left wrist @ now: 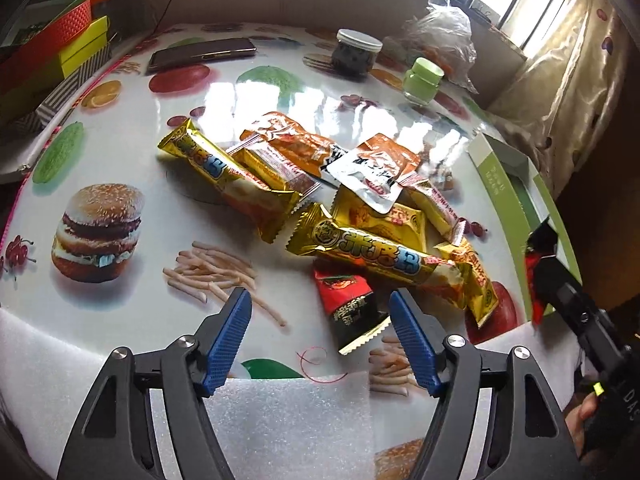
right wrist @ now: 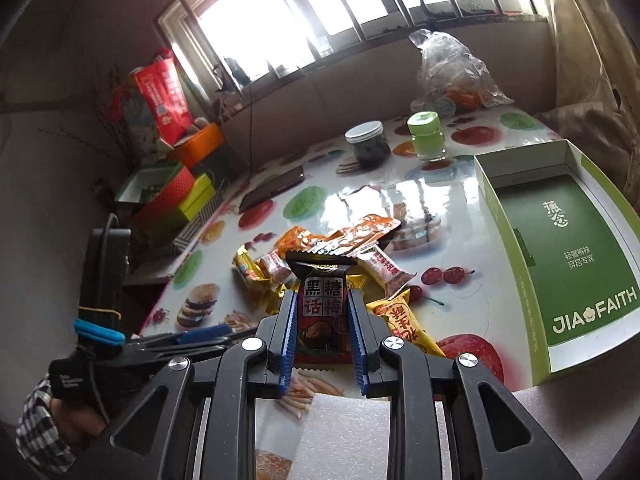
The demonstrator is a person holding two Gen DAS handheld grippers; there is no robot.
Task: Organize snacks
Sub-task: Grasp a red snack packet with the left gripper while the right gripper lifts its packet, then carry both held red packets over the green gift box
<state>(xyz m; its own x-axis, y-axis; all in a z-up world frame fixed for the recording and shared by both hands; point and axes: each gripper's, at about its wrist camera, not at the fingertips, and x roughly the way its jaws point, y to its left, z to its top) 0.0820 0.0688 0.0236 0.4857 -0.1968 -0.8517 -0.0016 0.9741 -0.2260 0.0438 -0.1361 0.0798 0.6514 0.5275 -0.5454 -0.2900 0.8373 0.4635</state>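
A glossy surface printed with burgers, fries and fruit carried several bystanders. A dark phone lay flat near its far left edge. Toward the back stood a clear jar with a white lid, dark contents inside, and just beside it a pale green jar with a green cap. Behind these slumped a crumpled clear plastic bag against the wall. Off the left edge sat stacked gift boxes in red, orange and yellow-green. A barred window glowed bright, with a patterned curtain hanging at its side. White foam sheet covered the near edge.
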